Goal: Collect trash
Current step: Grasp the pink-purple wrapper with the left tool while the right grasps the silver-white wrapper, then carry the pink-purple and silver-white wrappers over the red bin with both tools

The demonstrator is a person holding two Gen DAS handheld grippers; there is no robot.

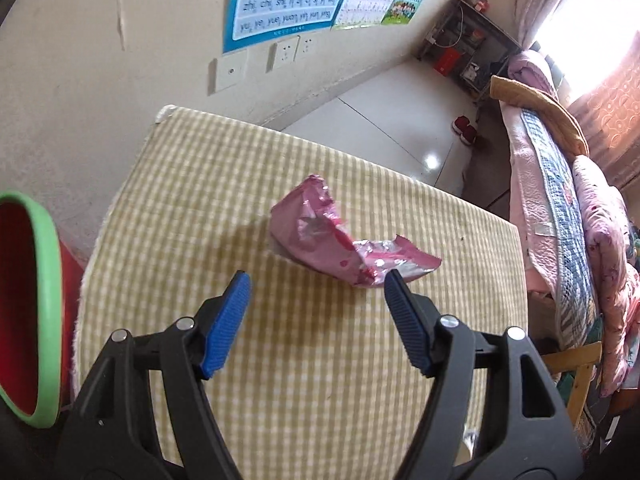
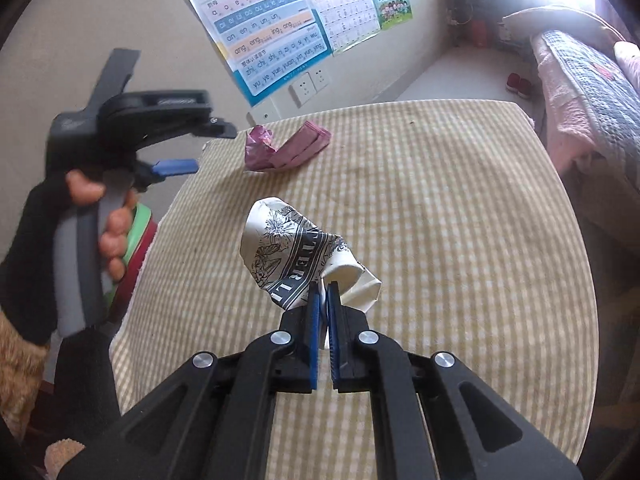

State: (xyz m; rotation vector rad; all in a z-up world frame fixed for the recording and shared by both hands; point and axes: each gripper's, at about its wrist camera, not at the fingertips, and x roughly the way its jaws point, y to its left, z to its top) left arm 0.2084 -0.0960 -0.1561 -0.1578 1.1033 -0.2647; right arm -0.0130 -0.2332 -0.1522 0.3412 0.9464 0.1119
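Covering most of both views, the table (image 1: 320,400) wears a yellow-and-white checked cloth and stands against a cream wall (image 1: 100,60) hung with phonics posters (image 2: 260,28) above white wall sockets (image 1: 286,53). To the side, a bed (image 1: 560,208) is heaped with pink and blue quilts, and a pair of red slippers (image 1: 464,130) sits on the pale tiled floor (image 1: 392,120) near a dark shelf unit (image 1: 468,48) in the corner. A red bin with a green rim (image 1: 48,280) stands beside the table's left edge.

The left tongs (image 1: 318,284) hang over the cloth with their blue pads (image 1: 228,320) spread wide and nothing between them; the right-hand pad's tip lies just at the near end of a crumpled pink foil wrapper (image 1: 316,232), which rests on the table near its far left part. In the right wrist view the same tongs (image 2: 176,148) appear side-on, held by a hand in a black fingerless glove (image 2: 80,216), just beside that wrapper (image 2: 280,148).

The right tongs (image 2: 323,292) are pressed together on the edge of a crumpled white paper with black print (image 2: 288,252), pinching it near the middle of the table; whether the paper is clear of the cloth or touching it I cannot tell.
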